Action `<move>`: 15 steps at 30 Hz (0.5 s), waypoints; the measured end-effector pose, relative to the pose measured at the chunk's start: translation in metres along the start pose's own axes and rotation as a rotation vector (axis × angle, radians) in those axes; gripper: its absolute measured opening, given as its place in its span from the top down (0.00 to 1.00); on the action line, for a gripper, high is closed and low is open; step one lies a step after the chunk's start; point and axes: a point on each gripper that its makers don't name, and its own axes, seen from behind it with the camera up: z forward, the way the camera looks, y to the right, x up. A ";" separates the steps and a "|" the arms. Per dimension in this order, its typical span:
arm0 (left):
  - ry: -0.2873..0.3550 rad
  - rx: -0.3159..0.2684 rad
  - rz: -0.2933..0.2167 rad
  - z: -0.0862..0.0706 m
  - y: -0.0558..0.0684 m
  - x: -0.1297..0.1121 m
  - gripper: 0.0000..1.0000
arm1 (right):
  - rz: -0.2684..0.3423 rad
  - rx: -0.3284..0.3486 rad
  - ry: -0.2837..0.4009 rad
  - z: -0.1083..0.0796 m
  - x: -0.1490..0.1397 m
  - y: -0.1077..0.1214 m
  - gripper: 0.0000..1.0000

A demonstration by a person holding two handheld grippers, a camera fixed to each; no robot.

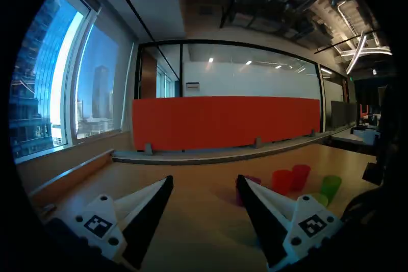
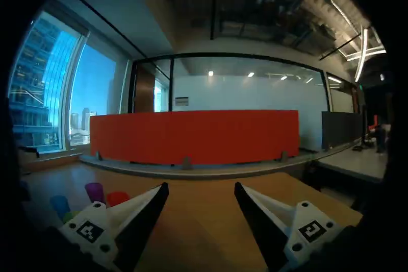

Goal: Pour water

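In the left gripper view my left gripper stands open over the wooden table, nothing between its fingers. Ahead to its right stand small plastic cups: a purple cup partly behind the right finger, an orange cup, a red cup and a green cup. In the right gripper view my right gripper is open and empty above the same table. Low at its left are a purple cup, a red cup and a blue cup. I see no water or pitcher.
An orange partition screen runs along the table's far edge, with a glass wall behind it. Large windows line the left side. A neighbouring desk stands at the right. A dark object sits at the right of the left gripper view.
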 end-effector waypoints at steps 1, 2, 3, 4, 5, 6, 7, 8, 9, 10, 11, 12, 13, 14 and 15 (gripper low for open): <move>0.004 -0.002 -0.001 0.000 0.001 0.001 0.07 | 0.002 -0.008 0.007 -0.001 0.001 0.000 0.00; 0.009 -0.003 -0.002 0.001 0.003 0.003 0.07 | 0.005 -0.016 0.013 -0.001 0.002 0.000 0.00; 0.014 -0.005 -0.003 0.001 0.004 0.004 0.07 | 0.007 -0.025 0.020 -0.002 0.003 0.001 0.00; 0.020 -0.005 -0.006 0.002 0.005 0.005 0.07 | 0.008 -0.030 0.024 -0.002 0.003 0.000 0.00; 0.025 -0.006 -0.009 0.002 0.006 0.006 0.07 | 0.008 -0.036 0.028 -0.003 0.004 0.000 0.00; 0.032 -0.006 -0.012 0.003 0.007 0.007 0.07 | 0.009 -0.042 0.032 -0.004 0.004 0.000 0.00; 0.034 -0.004 -0.016 0.003 0.007 0.008 0.07 | 0.011 -0.049 0.035 -0.004 0.006 0.001 0.00; 0.036 -0.002 -0.020 0.004 0.008 0.008 0.07 | 0.013 -0.055 0.039 -0.005 0.007 0.001 0.00; 0.039 0.001 -0.024 0.005 0.008 0.008 0.07 | 0.016 -0.062 0.044 -0.005 0.008 0.002 0.00; 0.041 0.003 -0.026 0.005 0.008 0.008 0.07 | 0.016 -0.067 0.046 -0.006 0.009 0.002 0.00; 0.043 0.006 -0.027 0.006 0.009 0.009 0.07 | 0.017 -0.072 0.047 -0.007 0.010 0.003 0.00; 0.046 0.008 -0.028 0.007 0.009 0.009 0.08 | 0.017 -0.077 0.050 -0.008 0.011 0.003 0.00; 0.048 0.013 -0.029 0.007 0.009 0.009 0.08 | 0.017 -0.081 0.050 -0.009 0.011 0.004 0.00; 0.049 0.018 -0.030 0.007 0.008 0.009 0.07 | 0.016 -0.085 0.051 -0.009 0.011 0.004 0.00; 0.051 0.023 -0.031 0.008 0.008 0.009 0.08 | 0.015 -0.090 0.052 -0.010 0.011 0.004 0.00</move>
